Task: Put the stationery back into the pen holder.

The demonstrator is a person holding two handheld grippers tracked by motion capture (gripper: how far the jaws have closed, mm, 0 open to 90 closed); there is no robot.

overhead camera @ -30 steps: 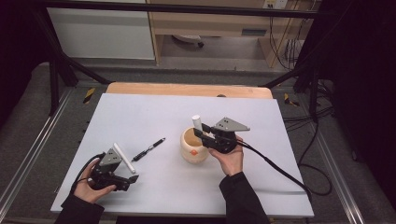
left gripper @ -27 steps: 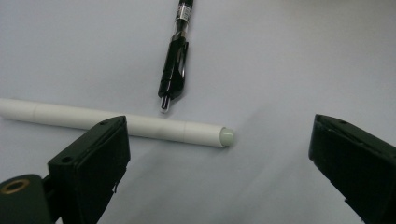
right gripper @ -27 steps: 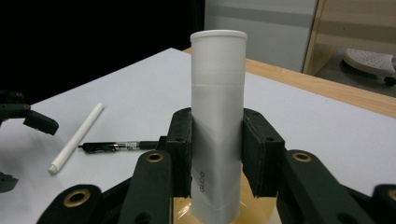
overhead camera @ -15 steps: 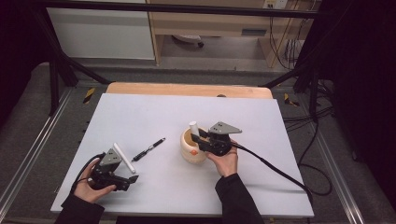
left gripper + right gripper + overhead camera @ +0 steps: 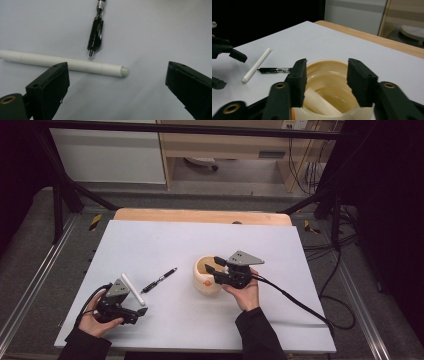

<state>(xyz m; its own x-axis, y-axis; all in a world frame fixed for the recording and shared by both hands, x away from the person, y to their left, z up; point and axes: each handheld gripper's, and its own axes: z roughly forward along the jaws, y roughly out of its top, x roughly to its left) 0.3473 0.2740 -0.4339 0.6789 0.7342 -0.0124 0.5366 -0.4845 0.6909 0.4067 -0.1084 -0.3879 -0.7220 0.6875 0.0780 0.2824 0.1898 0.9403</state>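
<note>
A cream cup stands mid-table. My right gripper hovers over its rim. In the right gripper view my right gripper has just been opening its jaws, and nothing is pressed between them. Below them a white stick lies slanted inside the cup. At the front left my left gripper rests open on the table. Another white stick lies just beyond its jaws, and a black pen lies beyond that. In the left gripper view that stick and the pen lie ahead of my open left gripper.
The white tabletop has a wooden strip along its far edge. A black cable trails from my right gripper over the table's right side. Dark frame posts stand at the left and right.
My right gripper lowered the upright white stick into the cup, then opened its jaws; the stick now lies inside the cup. The left gripper, pen and other stick stayed put.
</note>
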